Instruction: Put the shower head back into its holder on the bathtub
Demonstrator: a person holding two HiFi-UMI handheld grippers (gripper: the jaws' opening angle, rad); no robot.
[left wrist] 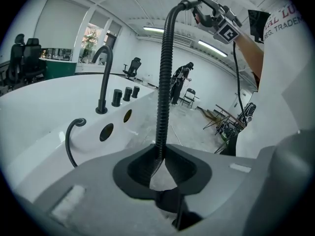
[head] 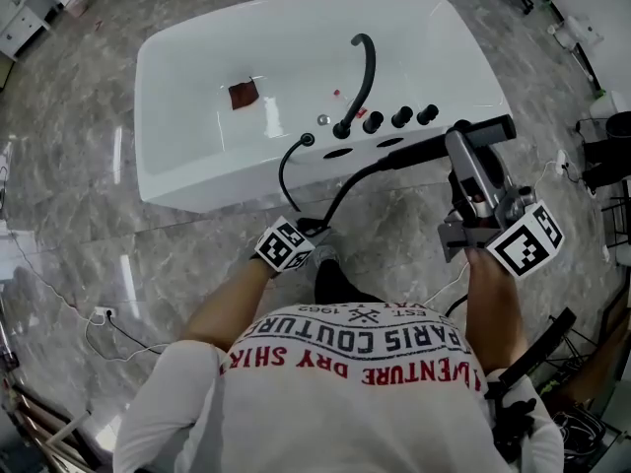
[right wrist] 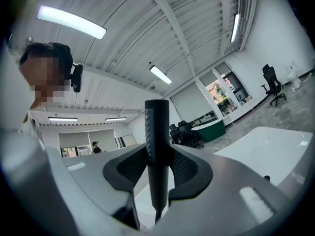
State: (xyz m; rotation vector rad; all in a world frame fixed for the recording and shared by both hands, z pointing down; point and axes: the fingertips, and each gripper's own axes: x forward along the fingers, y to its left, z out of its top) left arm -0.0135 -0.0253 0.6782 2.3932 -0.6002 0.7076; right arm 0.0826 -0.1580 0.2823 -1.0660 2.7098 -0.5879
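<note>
The black shower head (head: 480,132) is clamped crosswise in my right gripper (head: 460,146), held above the floor just off the white bathtub's (head: 197,166) near right corner. In the right gripper view its handle (right wrist: 157,132) stands upright between the shut jaws of the right gripper (right wrist: 157,168). The black ribbed hose (head: 340,190) leaves a ring on the tub's rim, loops down and rises to the head. My left gripper (head: 314,228) is shut on the hose (left wrist: 162,107) low down; the left gripper (left wrist: 160,168) pinches it. Two dark oval openings (head: 338,153) lie in the rim.
A black curved faucet (head: 360,72) and three knobs (head: 399,118) stand on the tub's near rim. A red-brown cloth (head: 244,94) lies inside the tub. Cables and a white socket (head: 99,315) lie on the marble floor at left; stands and chairs crowd the right side (head: 601,156).
</note>
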